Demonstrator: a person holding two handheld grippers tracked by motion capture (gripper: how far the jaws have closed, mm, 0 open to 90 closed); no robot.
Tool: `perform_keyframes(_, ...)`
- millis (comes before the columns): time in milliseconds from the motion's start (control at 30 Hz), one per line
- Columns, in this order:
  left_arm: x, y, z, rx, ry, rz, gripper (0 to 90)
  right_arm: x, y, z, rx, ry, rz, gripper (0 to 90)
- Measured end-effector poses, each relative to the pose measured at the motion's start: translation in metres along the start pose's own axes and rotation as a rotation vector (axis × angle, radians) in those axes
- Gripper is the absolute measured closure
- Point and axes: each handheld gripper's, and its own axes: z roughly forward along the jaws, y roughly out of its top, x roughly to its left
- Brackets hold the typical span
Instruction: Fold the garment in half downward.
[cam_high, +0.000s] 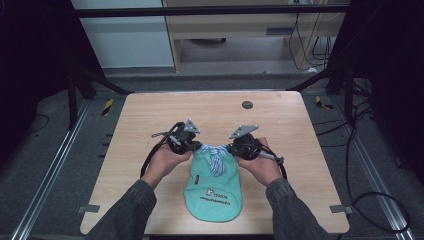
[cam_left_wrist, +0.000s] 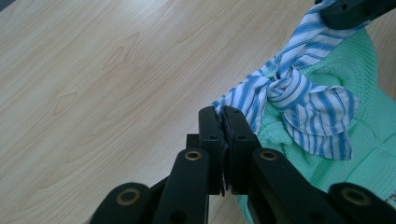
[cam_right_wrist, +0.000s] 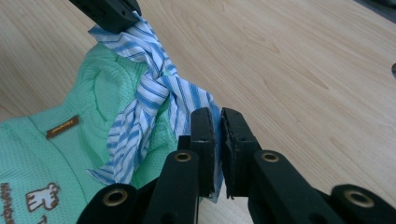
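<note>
On the green garment (cam_right_wrist: 42, 158), left of the right gripper (cam_right_wrist: 217, 135), we see a small brown label (cam_right_wrist: 62, 127) whose lettering is too small to read, a giraffe-like emblem (cam_right_wrist: 42, 196) and brown print (cam_high: 214, 197), likewise illegible to us.
</note>
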Motion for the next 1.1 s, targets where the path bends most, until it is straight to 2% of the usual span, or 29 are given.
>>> perform_keyframes(167, 0.002, 0.006, -0.005, 0.000, 0.000, 0.017, 87.5, -0.001, 0.003, -0.005, -0.013, 0.002, -0.005, 84.0)
perform_keyframes(233, 0.003, 0.008, -0.008, -0.015, -0.011, 0.023, 87.5, -0.003, 0.004, -0.007, -0.014, -0.005, -0.019, 84.0)
perform_keyframes(400, 0.008, 0.009, -0.007, -0.015, -0.017, 0.019, 87.6, -0.008, 0.006, -0.005, -0.013, 0.003, -0.028, 84.0)
perform_keyframes(700, 0.008, 0.017, -0.010, -0.021, -0.017, 0.033, 87.6, -0.016, 0.010, -0.009, -0.017, 0.019, 0.003, 84.0)
perform_keyframes(967, 0.009, 0.023, -0.015, -0.030, -0.018, 0.033, 87.5, -0.016, 0.016, -0.015, -0.015, 0.013, -0.029, 84.1)
perform_keyframes(1100, 0.009, 0.027, -0.016, -0.034, -0.015, 0.038, 87.6, -0.018, 0.017, -0.019, -0.025, 0.007, -0.030, 84.0)
